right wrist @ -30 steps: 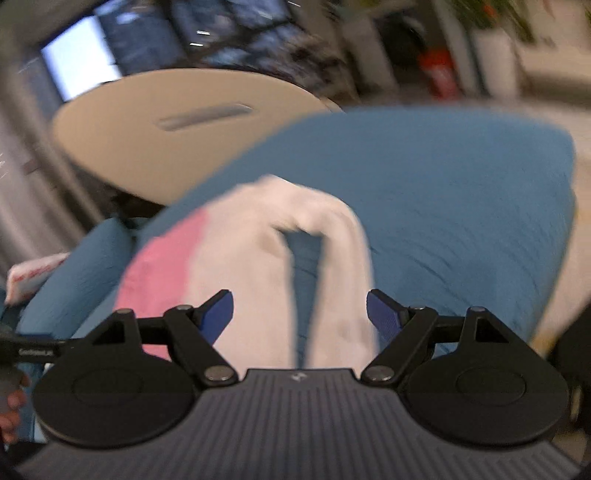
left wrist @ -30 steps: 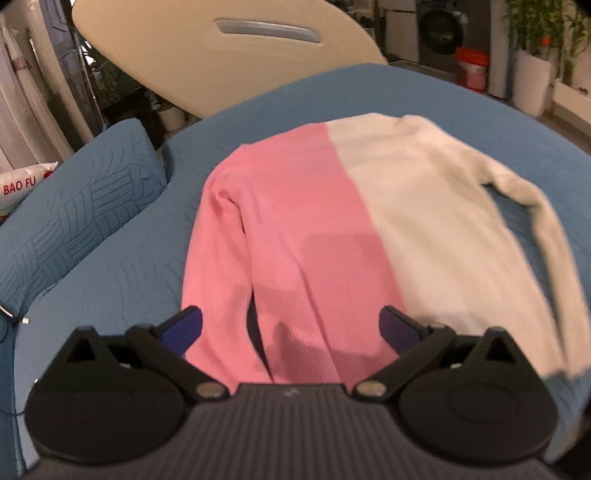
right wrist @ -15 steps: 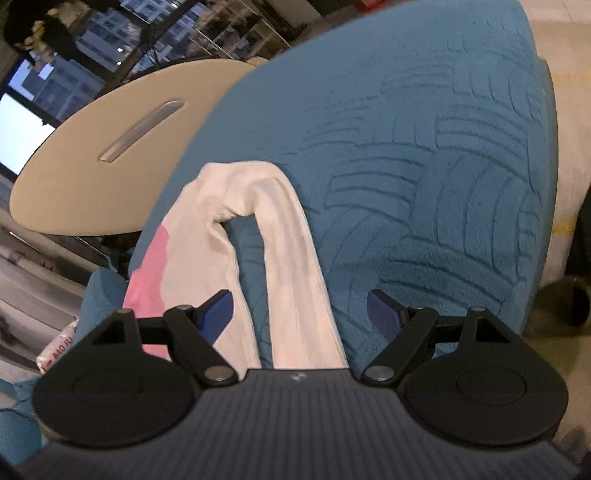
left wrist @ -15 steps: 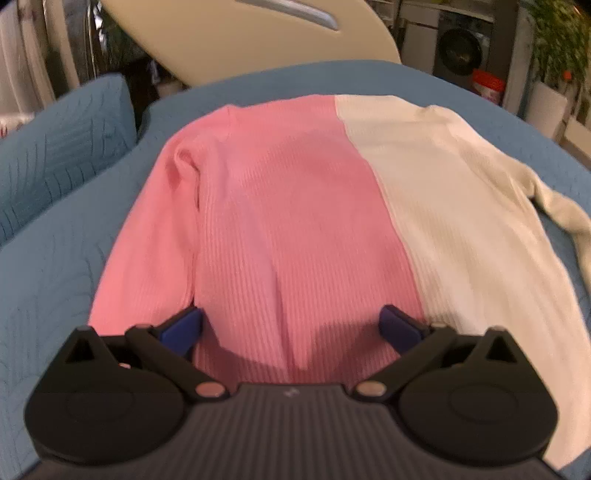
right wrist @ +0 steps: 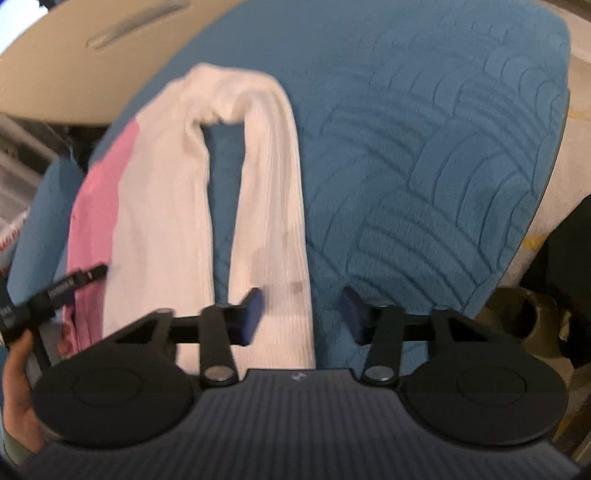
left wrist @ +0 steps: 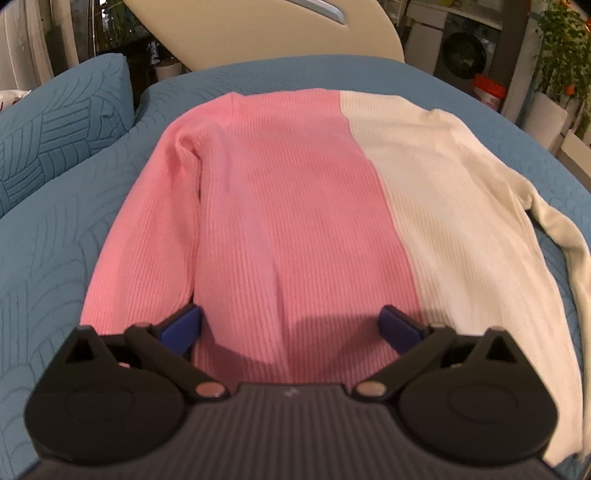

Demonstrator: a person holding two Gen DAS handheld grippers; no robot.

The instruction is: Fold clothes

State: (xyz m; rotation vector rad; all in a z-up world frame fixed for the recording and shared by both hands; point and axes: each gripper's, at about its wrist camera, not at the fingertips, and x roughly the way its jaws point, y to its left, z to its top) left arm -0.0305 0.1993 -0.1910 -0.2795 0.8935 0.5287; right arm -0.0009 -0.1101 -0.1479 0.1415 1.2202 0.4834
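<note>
A half pink, half white ribbed sweater (left wrist: 306, 206) lies flat on the blue quilted bed (left wrist: 48, 258), sleeves along its sides. My left gripper (left wrist: 290, 326) is open, low over the pink hem, its jaws astride the pink body. In the right wrist view the sweater's white sleeve (right wrist: 273, 192) runs down toward me beside the white body (right wrist: 162, 206). My right gripper (right wrist: 301, 310) is open, jaws partly closed in, around the sleeve's lower end near the cuff. The left gripper's tool and the hand holding it (right wrist: 22, 354) show at the left edge there.
A blue pillow (left wrist: 62, 125) lies at the bed's left. A beige headboard (left wrist: 266, 29) stands behind. A washing machine (left wrist: 461, 48), an orange bucket and potted plants stand at the right. The bed's right edge (right wrist: 546, 177) drops to the floor.
My left gripper has come closer and lower onto the pink hem. My right gripper has dropped toward the white sleeve's cuff, and its jaws have narrowed.
</note>
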